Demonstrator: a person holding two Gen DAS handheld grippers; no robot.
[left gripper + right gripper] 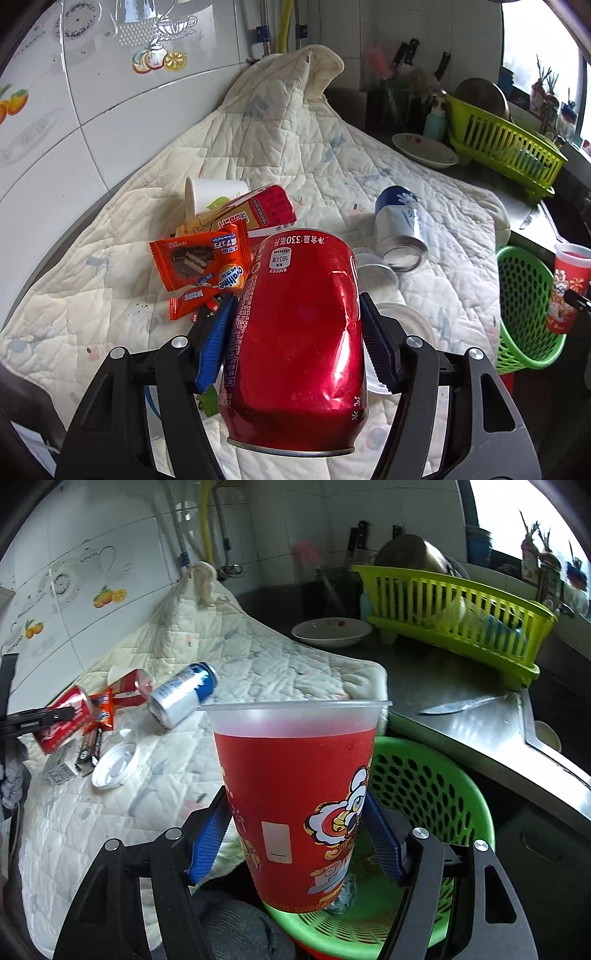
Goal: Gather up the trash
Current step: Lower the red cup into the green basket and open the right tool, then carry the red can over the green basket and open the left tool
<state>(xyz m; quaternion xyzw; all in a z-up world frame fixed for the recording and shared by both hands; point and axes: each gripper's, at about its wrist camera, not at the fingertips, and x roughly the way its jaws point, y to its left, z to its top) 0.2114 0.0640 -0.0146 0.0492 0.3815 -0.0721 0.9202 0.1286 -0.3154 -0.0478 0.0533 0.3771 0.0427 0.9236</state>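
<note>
Gripping dented red soda can (295, 343) crosswise in left gripper (295, 339) jaws, lifting clear of wrapper pile. Right gripper (299, 834) jaws clamping red printed cup (295, 801), hovering over green basket (424, 786), probably for dropping in.

Three drink cans are in view: a dented red can (295, 343), a blue-and-white can (400, 229) and a red can (129, 688) lying in the litter pile. There are two cups, one red printed cup (299, 805) and one white paper cup (210, 194), and two orange snack wrappers (201, 260). One white lid (116, 764), one green basket (424, 805), one yellow-green dish rack (454, 624), one bowl (330, 632) and one knife (461, 705) complete the count.
</note>
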